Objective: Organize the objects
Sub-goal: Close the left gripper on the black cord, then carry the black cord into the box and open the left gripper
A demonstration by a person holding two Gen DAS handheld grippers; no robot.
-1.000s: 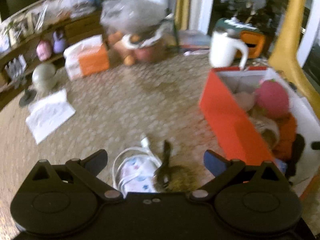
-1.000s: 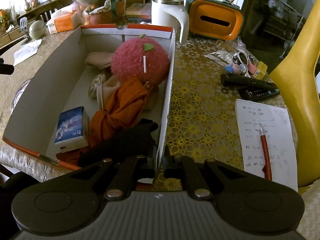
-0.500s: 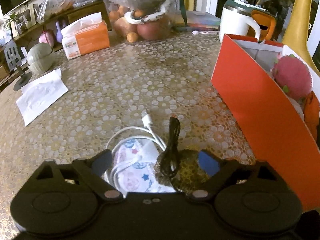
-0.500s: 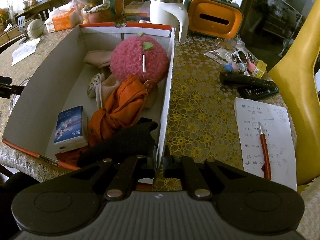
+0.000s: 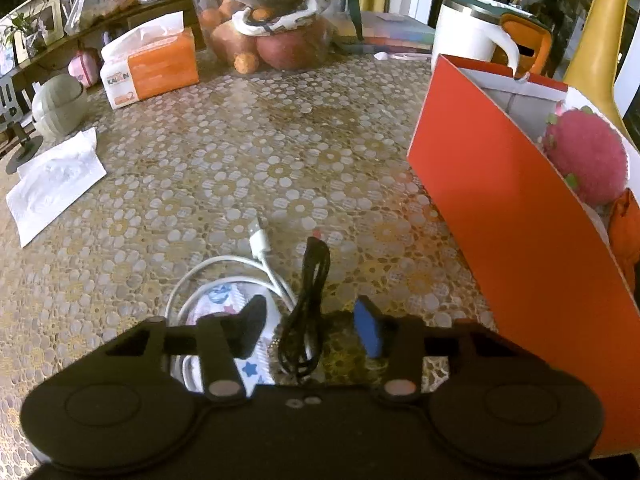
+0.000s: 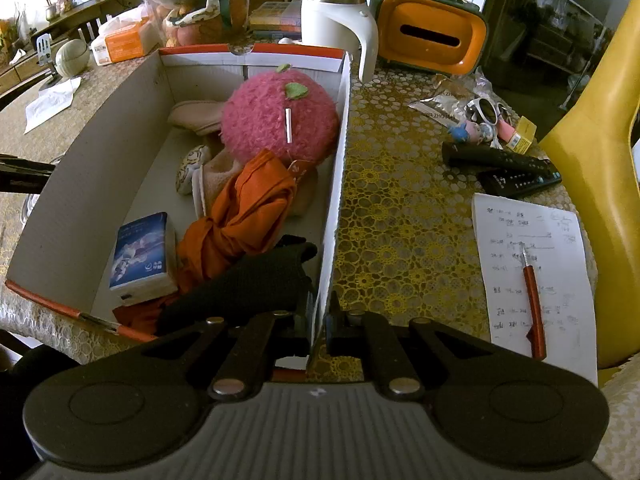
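Observation:
A coiled black cable (image 5: 306,312) lies on the patterned tablecloth between the fingers of my left gripper (image 5: 310,328), whose jaws are closing around it; a gap still shows on both sides. Beside it lies a white cable (image 5: 240,268) over a star-printed pouch (image 5: 224,304). The red cardboard box (image 5: 532,216) stands to the right. My right gripper (image 6: 318,322) is shut on the box's near right wall (image 6: 338,184). Inside the box lie a pink plush ball (image 6: 276,120), orange cloth (image 6: 248,208), a blue packet (image 6: 140,252) and a black glove (image 6: 248,284).
An orange tissue pack (image 5: 152,64), a bag of fruit (image 5: 272,32) and a white jug (image 5: 472,32) stand at the back. A white tissue (image 5: 56,180) lies left. Remotes (image 6: 508,168), a notepaper with red pen (image 6: 532,272) and a yellow chair (image 6: 600,160) are right of the box.
My left gripper has sunk toward the black cable and its jaws have narrowed around it. The right gripper has kept still on the box wall.

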